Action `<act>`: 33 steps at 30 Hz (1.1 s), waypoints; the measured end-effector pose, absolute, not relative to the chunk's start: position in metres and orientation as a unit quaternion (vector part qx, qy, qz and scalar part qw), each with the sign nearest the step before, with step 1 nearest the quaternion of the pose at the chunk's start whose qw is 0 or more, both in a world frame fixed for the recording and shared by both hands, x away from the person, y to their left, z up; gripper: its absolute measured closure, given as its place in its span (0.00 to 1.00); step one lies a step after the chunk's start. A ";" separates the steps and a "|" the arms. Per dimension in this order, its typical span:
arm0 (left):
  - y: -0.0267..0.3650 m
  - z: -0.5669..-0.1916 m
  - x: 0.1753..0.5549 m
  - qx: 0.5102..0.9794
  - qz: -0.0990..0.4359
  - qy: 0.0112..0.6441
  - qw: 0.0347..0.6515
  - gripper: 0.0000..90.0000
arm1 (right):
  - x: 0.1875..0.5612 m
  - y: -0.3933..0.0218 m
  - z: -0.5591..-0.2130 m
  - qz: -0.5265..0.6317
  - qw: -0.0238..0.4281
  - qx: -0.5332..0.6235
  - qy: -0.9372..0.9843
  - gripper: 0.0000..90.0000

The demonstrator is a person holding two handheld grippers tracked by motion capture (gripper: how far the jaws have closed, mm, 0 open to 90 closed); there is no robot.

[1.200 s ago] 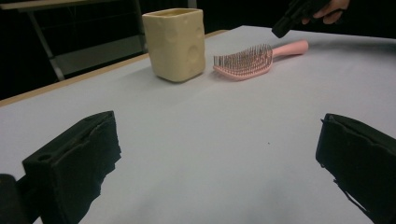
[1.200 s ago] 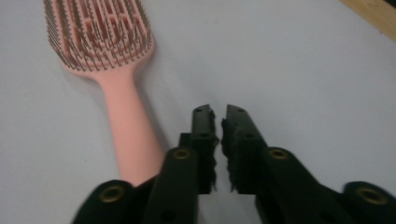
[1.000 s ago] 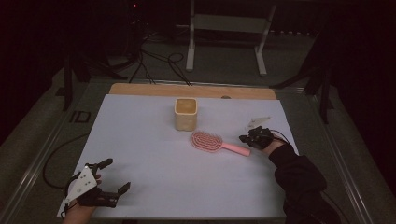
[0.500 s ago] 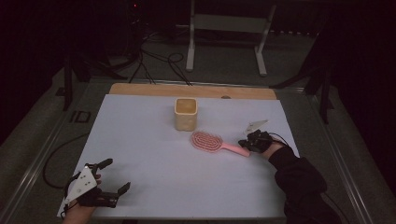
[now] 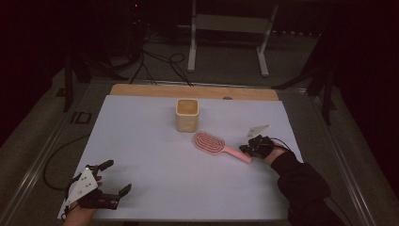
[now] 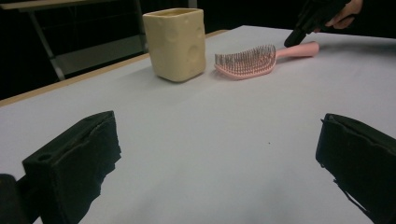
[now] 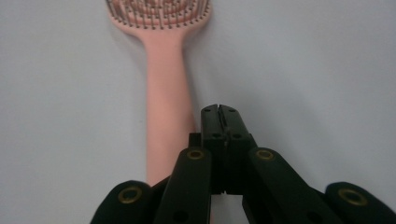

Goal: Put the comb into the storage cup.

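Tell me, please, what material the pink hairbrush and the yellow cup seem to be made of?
The pink hairbrush looks like moulded plastic with a smooth matt finish; its handle and thin bristles share one even colour. The yellow cup has round dimples like cheese and a dull surface; it may be plastic or glazed ceramic, I cannot tell which.

No readable text — no labels, brands (none legible).

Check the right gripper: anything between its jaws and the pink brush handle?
Nothing visible. The right gripper has its jaws shut together, empty, right beside the handle of the pink hairbrush, over bare white table. The yellow cup stands beyond the brush head, out of that path.
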State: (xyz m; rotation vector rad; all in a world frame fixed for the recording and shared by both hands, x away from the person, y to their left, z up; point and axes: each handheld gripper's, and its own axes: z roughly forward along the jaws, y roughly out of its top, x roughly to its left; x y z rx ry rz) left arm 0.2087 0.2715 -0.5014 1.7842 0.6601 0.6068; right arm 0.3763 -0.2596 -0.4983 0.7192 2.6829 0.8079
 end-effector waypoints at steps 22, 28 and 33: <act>0.271 -0.501 0.209 0.750 0.255 0.277 0.543 0.00 | 0.349 -0.255 -0.500 0.288 0.109 0.235 0.922 1.00; 0.271 -0.502 0.209 0.751 0.255 0.276 0.543 0.00 | 0.341 -0.253 -0.500 0.290 0.108 0.233 0.922 1.00; 0.270 -0.502 0.209 0.752 0.254 0.277 0.542 0.00 | 0.337 -0.253 -0.500 0.293 0.105 0.233 0.921 1.00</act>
